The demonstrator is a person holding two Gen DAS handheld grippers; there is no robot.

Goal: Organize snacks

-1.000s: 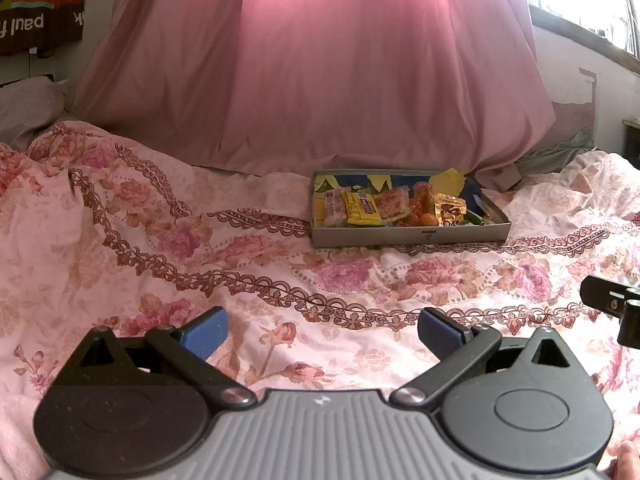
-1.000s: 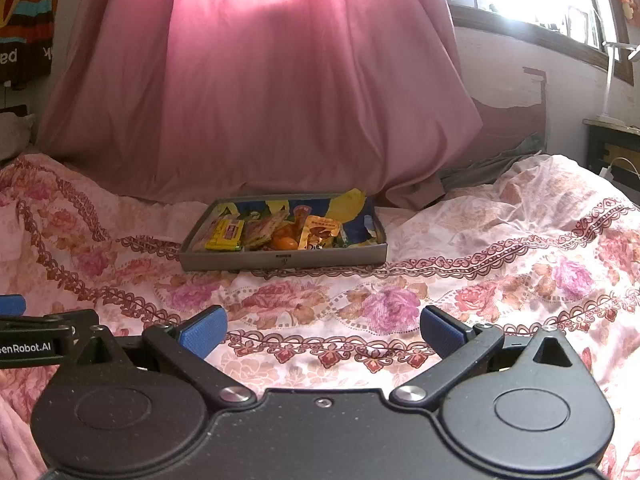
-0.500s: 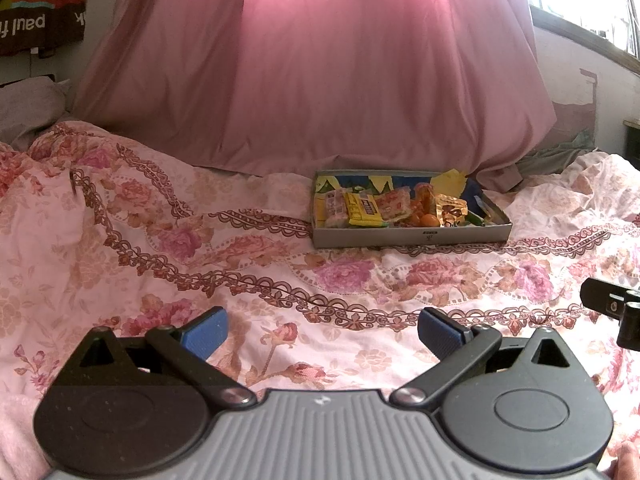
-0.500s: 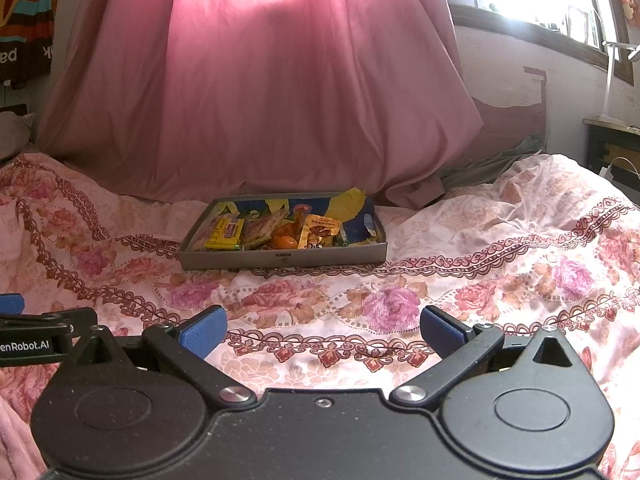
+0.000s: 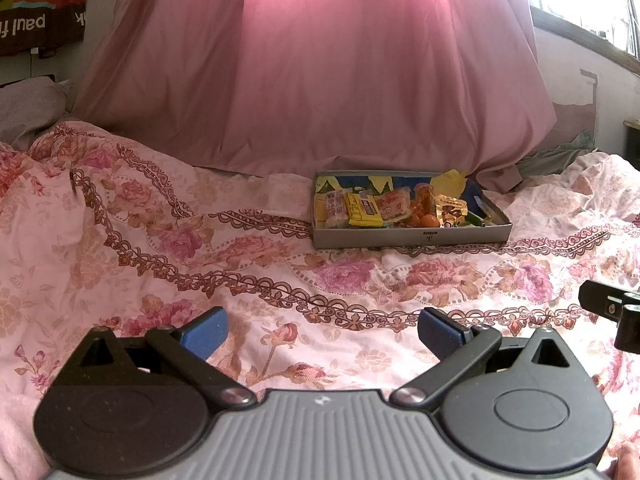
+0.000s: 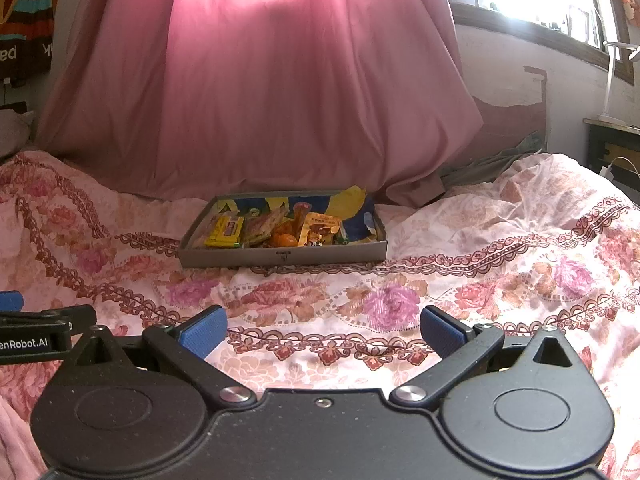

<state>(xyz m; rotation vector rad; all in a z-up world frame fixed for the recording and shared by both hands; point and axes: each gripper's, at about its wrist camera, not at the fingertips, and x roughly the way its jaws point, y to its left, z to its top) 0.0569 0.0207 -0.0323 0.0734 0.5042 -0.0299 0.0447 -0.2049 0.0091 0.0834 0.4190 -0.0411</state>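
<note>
Snacks lie together inside the shallow grey tray on the flowered quilt, at the foot of the pink curtain: a yellow packet toward the tray's left, a red-and-white wrapper beside it, small orange fruits in the middle and a gold foil pouch to their right. Your left gripper and right gripper both hang low over the quilt, well short of the tray, each with its blue pads spread wide and nothing between them. No packet shows on the bedding outside the tray, so this scene fits either a tray waiting to be sorted or one whose contents have already been gathered and arranged (the pictures cannot settle which). If you do go in, judge each item by its wrapping: the flat packets overlap one another, so take one by a free edge rather than pressing down on the pile, and close gently on foil, which will likely crumple and slip. The fruits look round and may roll if nudged. The quilt is soft and rumpled, so the tray may tip or slide under a push; keep one tool ready to steady its near wall while the other works inside.
</note>
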